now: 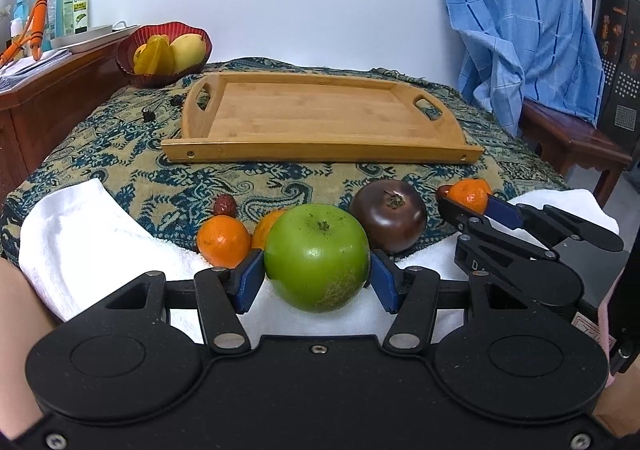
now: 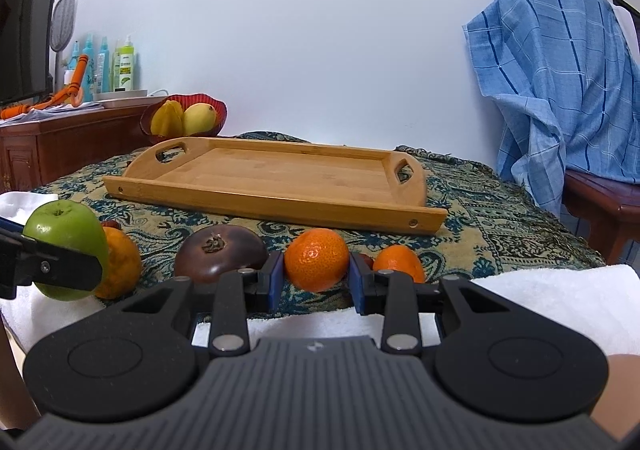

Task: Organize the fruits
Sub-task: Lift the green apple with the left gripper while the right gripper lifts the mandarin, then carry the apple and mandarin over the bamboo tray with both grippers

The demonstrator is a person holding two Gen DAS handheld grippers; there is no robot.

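Left gripper (image 1: pixel 316 276) pinches the green apple (image 1: pixel 317 256) between its blue pads over the white towel (image 1: pixel 80 226); right gripper (image 2: pixel 316 276) clamps one small orange (image 2: pixel 317 259) at the patterned cloth's (image 2: pixel 480 226) near edge. The other oranges, a dark round fruit (image 1: pixel 389 215) and a red date (image 1: pixel 225 205) crowd just beside both grips, with the wooden tray (image 1: pixel 316 114) beyond and bare. Risks: the smooth apple may slip from the shallow pinch, and lifting could knock neighbours rolling off the edge.
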